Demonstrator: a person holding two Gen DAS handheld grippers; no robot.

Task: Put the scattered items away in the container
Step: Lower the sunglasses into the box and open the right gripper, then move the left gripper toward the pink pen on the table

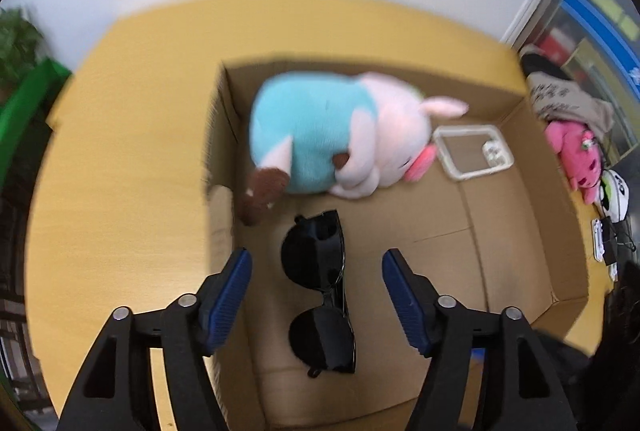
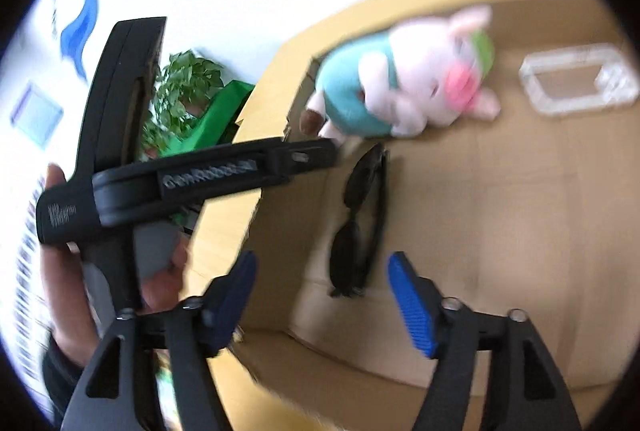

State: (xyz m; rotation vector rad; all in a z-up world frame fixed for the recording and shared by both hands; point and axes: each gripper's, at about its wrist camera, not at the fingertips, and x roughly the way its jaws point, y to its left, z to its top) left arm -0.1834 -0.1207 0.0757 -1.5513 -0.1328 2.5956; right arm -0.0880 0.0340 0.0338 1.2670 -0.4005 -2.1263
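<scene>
A shallow cardboard box sits on a yellow table. Inside lie a pink and turquoise plush pig, black sunglasses and a clear plastic case. My left gripper is open and hovers above the sunglasses, its blue pads on either side and apart from them. My right gripper is open and empty over the box's near left corner. In the right wrist view the box, the pig, the sunglasses and the case show, and the left gripper's black body crosses at the left.
A pink plush toy, a printed cloth and small gadgets lie beyond the table's right edge. A green bin and a plant stand at the left. The table's left half is bare wood.
</scene>
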